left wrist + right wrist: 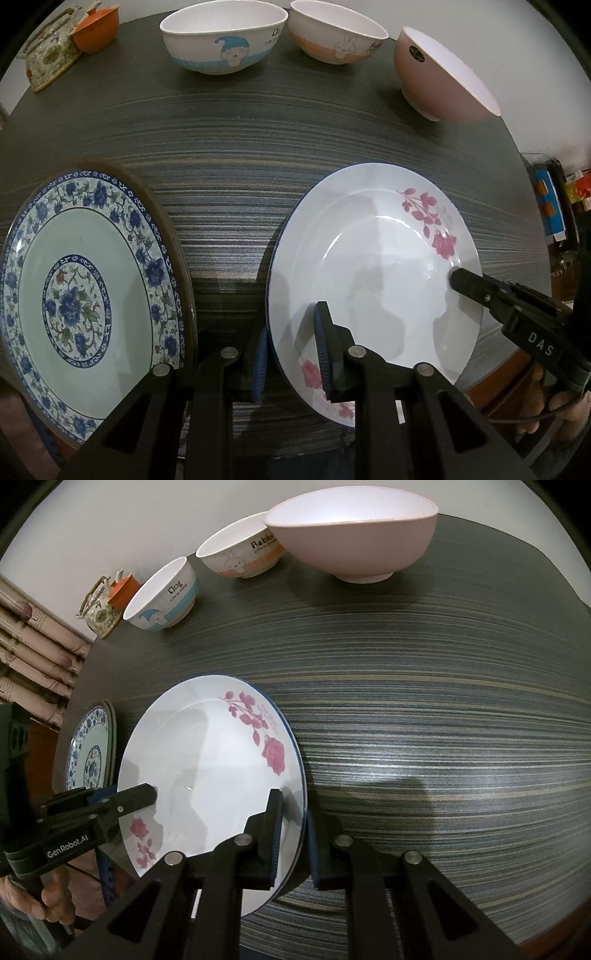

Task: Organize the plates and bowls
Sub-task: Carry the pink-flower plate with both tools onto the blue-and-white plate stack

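Left wrist view: the left gripper pinches the near-left rim of the rose plate, one pad above and one below. Right wrist view shows the right gripper clamped on the plate's opposite rim. Both hold it over the table, beside the blue plate. Three bowls stand along the far edge

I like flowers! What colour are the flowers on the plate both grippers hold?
Pink, on the white plate; clearest in the right wrist view.
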